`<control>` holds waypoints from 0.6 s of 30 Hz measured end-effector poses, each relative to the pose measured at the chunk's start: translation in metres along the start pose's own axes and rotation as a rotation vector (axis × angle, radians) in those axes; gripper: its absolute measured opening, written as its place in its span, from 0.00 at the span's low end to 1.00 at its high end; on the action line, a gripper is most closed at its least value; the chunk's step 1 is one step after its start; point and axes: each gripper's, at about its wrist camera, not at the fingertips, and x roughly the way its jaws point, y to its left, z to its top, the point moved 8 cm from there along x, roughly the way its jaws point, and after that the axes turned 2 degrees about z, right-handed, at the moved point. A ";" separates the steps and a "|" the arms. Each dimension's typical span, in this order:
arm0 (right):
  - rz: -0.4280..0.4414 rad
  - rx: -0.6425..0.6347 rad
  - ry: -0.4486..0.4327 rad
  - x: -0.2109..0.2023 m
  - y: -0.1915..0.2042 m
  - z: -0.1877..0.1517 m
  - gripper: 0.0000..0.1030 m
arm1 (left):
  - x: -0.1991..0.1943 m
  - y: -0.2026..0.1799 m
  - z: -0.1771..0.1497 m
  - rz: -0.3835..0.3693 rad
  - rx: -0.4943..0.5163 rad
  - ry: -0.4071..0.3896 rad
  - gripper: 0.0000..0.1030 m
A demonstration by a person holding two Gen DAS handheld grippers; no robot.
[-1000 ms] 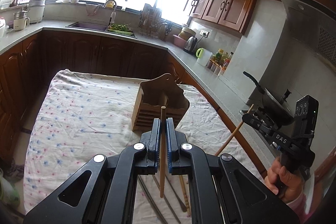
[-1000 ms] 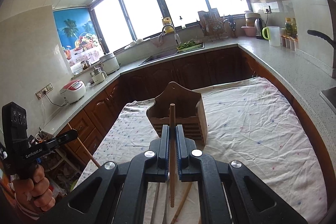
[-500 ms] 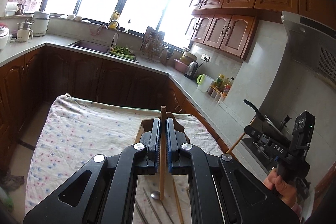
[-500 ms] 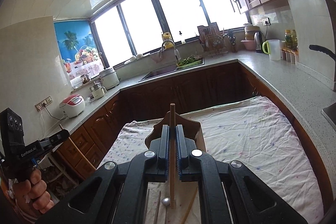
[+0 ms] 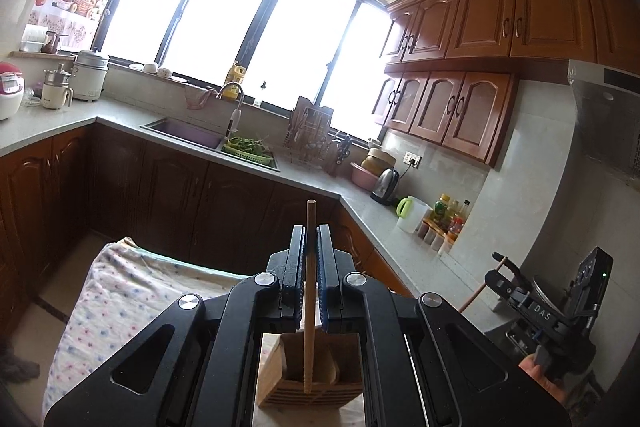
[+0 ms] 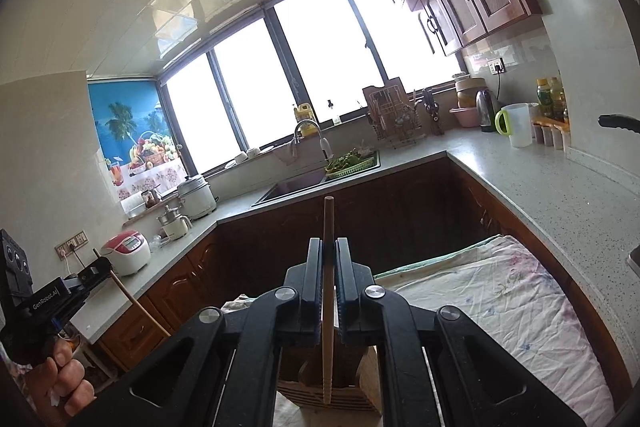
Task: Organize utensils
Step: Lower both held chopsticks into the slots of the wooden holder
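Note:
My left gripper [image 5: 310,239] is shut on a wooden chopstick [image 5: 309,307] that stands upright, its lower end over the wooden utensil holder [image 5: 312,375] below the jaws. My right gripper [image 6: 329,251] is shut on another wooden chopstick [image 6: 328,311], also upright, its lower end over the same holder [image 6: 328,383]. The right gripper also shows at the right of the left wrist view [image 5: 500,267], and the left gripper at the left of the right wrist view [image 6: 100,267], each with its chopstick. The utensils on the table are hidden.
The holder stands on a table under a floral cloth [image 5: 120,291], also in the right wrist view [image 6: 500,291]. Dark wood cabinets and a grey counter [image 6: 540,183] wrap around, with a sink [image 5: 188,133], dish rack [image 5: 310,131], kettle and jug.
Both grippers have risen and tilted upward with their chopsticks. The holder has dropped from the middle of each view to the bottom edge; the loose utensils on the cloth have gone out of sight.

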 end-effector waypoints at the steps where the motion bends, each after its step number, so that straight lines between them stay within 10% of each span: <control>1: -0.005 -0.003 -0.007 0.005 -0.001 0.000 0.06 | 0.008 0.003 0.000 0.000 -0.012 -0.002 0.04; 18: -0.038 0.072 0.040 0.080 -0.036 -0.070 0.06 | 0.099 0.040 -0.088 0.077 -0.115 0.069 0.04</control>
